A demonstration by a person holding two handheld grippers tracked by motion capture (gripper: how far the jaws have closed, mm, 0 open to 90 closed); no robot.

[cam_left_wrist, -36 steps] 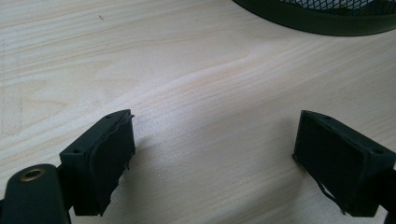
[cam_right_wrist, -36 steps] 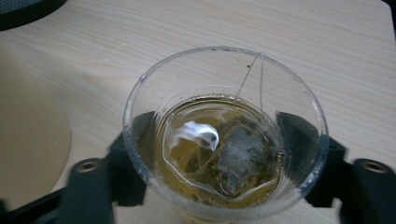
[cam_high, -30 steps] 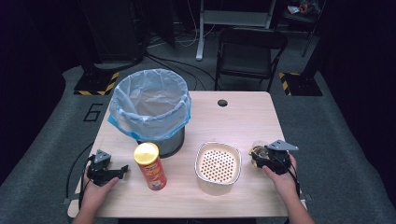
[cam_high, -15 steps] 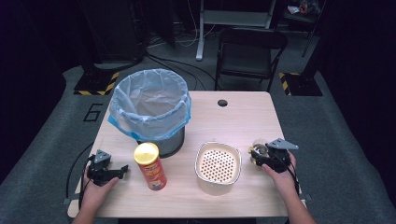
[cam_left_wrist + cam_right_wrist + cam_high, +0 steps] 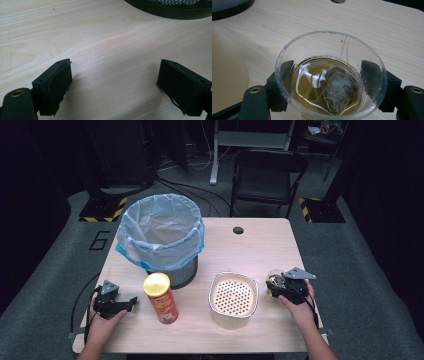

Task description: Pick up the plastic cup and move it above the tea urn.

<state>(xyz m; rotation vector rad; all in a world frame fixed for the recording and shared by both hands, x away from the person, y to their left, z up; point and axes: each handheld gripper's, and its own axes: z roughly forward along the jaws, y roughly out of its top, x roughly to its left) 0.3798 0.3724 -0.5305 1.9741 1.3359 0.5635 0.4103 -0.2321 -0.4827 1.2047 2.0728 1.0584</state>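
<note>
brightly lit tabletop, dark surroundings, soft high view

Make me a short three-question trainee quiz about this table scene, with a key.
1. True or false: the right hand-held gripper has its jaws around a clear cup of tea.
2. What floats in the cup? A) tea bag B) spoon C) lemon
3. What stands between the left hand-held gripper and the strainer bowl?

Key: 1 true; 2 A, tea bag; 3 the chip can.
</note>
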